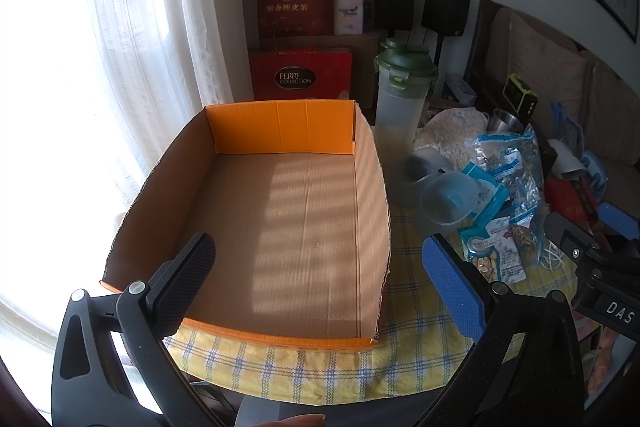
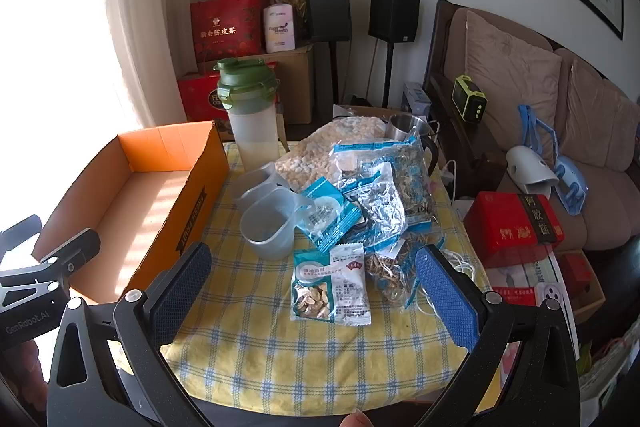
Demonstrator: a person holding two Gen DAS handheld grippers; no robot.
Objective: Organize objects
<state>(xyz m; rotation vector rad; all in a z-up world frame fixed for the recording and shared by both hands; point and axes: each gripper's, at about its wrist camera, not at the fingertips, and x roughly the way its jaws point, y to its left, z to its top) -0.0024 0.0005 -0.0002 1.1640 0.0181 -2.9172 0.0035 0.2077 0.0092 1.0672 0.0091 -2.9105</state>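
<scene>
While you are looking through the left wrist camera, your left tongs (image 1: 320,279) are hanging wide apart over the near end of the cardboard box (image 1: 280,219), gripping nothing. The box is sitting on the counter (image 1: 304,367) under its yellow checked cloth, and nothing is lying inside it, so I judge the organizing as not yet begun. Out at three o'clock from the box the clutter is waiting: the shaker bottle (image 1: 402,95), two plastic measuring cups (image 1: 444,203) and a heap of snack packets (image 1: 504,179). Your right tongs (image 1: 600,251) are showing at the right edge.

Through the right wrist camera, your right tongs (image 2: 316,291) are also standing wide and empty, pointing down at the packet of dried slices (image 2: 332,283), which is lying flat between the fingers' line of sight, just beyond them. Behind it, toward twelve o'clock, the packets, cups and bottle are crowding together, touching one another. The box is lying at nine o'clock, just beside the cups. Everything is still waiting to go in; the nearest packet looks like the easiest first pick.
</scene>
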